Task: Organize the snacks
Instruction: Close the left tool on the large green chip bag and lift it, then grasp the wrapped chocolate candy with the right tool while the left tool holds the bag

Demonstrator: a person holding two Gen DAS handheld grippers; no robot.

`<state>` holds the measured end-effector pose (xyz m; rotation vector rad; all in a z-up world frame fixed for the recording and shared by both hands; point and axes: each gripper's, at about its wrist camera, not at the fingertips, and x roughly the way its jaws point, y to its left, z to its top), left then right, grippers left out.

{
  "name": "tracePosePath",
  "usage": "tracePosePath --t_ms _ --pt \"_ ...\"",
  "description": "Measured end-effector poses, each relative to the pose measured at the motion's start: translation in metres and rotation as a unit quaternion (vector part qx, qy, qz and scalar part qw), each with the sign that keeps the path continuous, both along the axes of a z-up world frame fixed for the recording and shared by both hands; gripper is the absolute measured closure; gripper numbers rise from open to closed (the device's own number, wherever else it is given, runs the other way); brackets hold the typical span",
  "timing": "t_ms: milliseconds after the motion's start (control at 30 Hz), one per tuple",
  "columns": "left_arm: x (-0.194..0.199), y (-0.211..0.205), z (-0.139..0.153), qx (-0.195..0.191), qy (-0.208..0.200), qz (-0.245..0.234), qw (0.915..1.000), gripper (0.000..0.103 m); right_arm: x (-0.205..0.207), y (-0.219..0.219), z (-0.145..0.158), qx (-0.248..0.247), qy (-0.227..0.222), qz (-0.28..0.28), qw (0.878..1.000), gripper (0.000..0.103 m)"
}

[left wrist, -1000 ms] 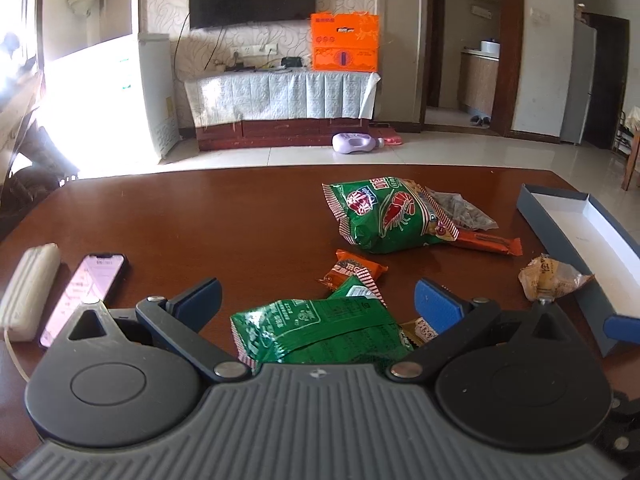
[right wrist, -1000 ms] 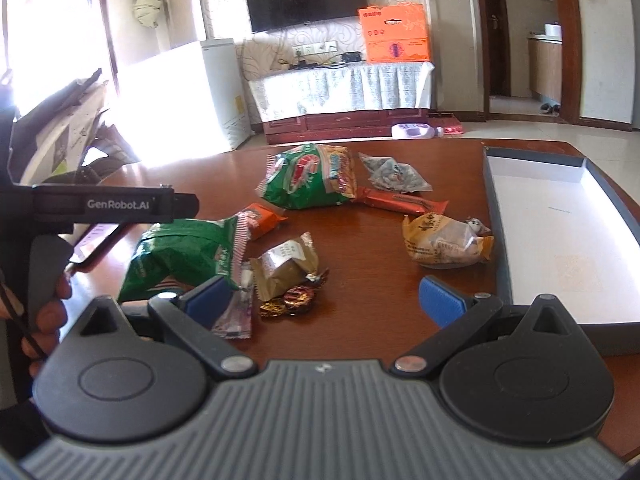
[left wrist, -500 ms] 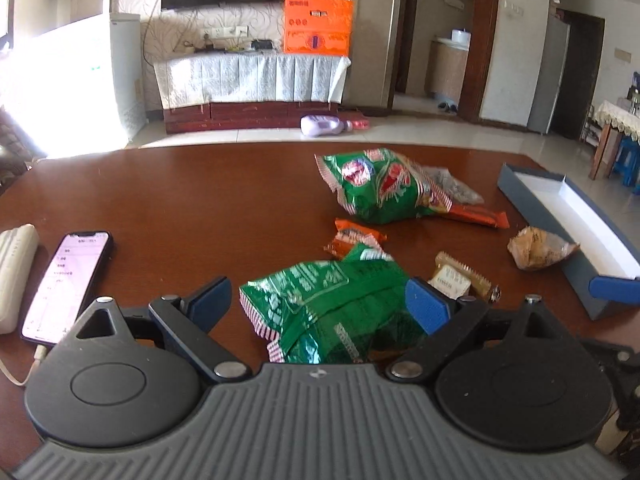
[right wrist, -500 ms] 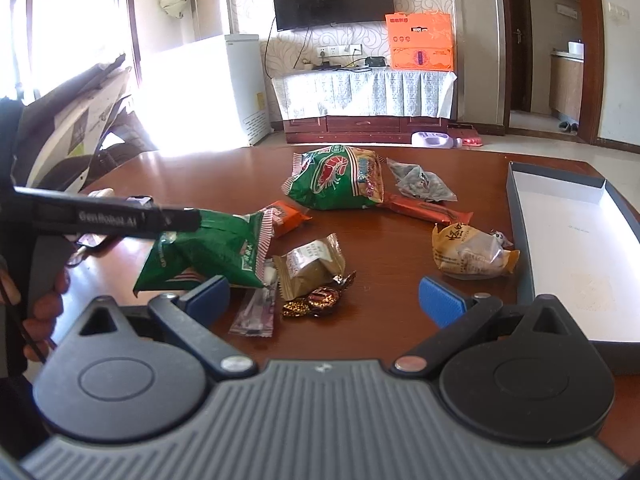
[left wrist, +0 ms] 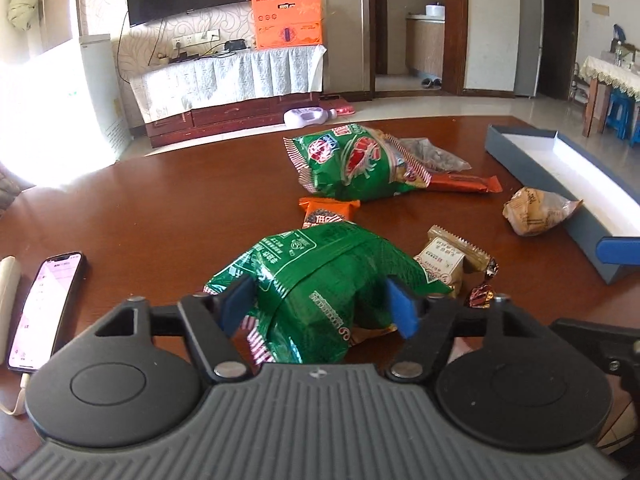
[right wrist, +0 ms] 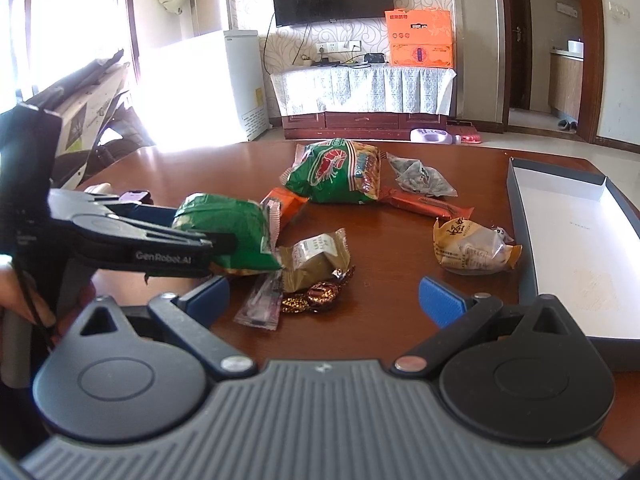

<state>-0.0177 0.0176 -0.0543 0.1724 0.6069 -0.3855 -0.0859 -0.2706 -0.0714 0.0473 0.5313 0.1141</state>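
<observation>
Left gripper (left wrist: 320,306): blue-padded jaws have just been closing and are seen pinched on the crinkled green foil snack bag (left wrist: 320,280), which bulges between the pads and rests on the dark red-brown wooden table (left wrist: 160,208). The same bag is seen from the side in the right view (right wrist: 228,228), clamped at its near end.

Right gripper (right wrist: 324,300): jaws spread, nothing between them; held above the table before a brown-wrapped sweet (right wrist: 320,294).

Adjacent items: tan paper-look biscuit packet (left wrist: 444,260), just beside the held bag; small orange sachet (left wrist: 328,212) behind it; larger green shrimp-print bag (left wrist: 352,164) farther off.

Destination, as judged: long grey-blue cardboard box with white lining (right wrist: 560,232), at the right, apparently empty.

Risks: the slick, air-filled foil may slip from the pads on lifting; the biscuit packet, lying close, may be dragged along; excess squeeze may crush contents.

Unrelated: black smartphone with lit screen (left wrist: 44,312), at the left.
</observation>
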Motion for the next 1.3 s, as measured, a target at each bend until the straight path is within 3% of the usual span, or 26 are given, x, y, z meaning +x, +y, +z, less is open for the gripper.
tracePosePath --t_ms 300,500,567,600,633,667,1067,1300 --pt "0.003 0.013 0.009 -0.027 -0.023 0.051 0.9981 0.041 0.006 0.006 -0.006 -0.034 -0.005 -0.008 0.999 0.000" --pt "0.008 0.008 0.001 0.024 -0.005 0.059 0.9979 0.041 0.020 0.002 -0.010 -0.039 0.013 -0.014 0.999 0.002" --pt "0.007 0.010 0.002 0.021 -0.001 0.058 0.9981 0.041 0.025 0.002 -0.012 -0.040 0.025 -0.002 0.999 0.013" --pt "0.008 0.011 0.002 0.016 0.002 0.062 0.9980 0.041 0.029 0.004 -0.015 -0.042 0.035 0.004 0.998 0.030" --pt "0.008 0.013 0.002 0.012 0.004 0.063 0.9979 0.041 0.033 0.007 -0.019 -0.051 0.047 0.007 0.998 0.040" --pt "0.009 0.014 0.002 0.008 0.006 0.065 0.9978 0.041 0.037 0.009 -0.023 -0.060 0.059 0.011 0.996 0.041" --pt "0.013 0.020 0.003 -0.014 0.022 0.068 0.9973 0.039 0.063 0.020 -0.036 -0.055 0.078 0.030 0.995 0.046" --pt "0.013 0.020 0.001 -0.018 0.023 0.068 0.9973 0.039 0.064 0.016 -0.040 -0.045 0.077 0.023 0.996 0.033"
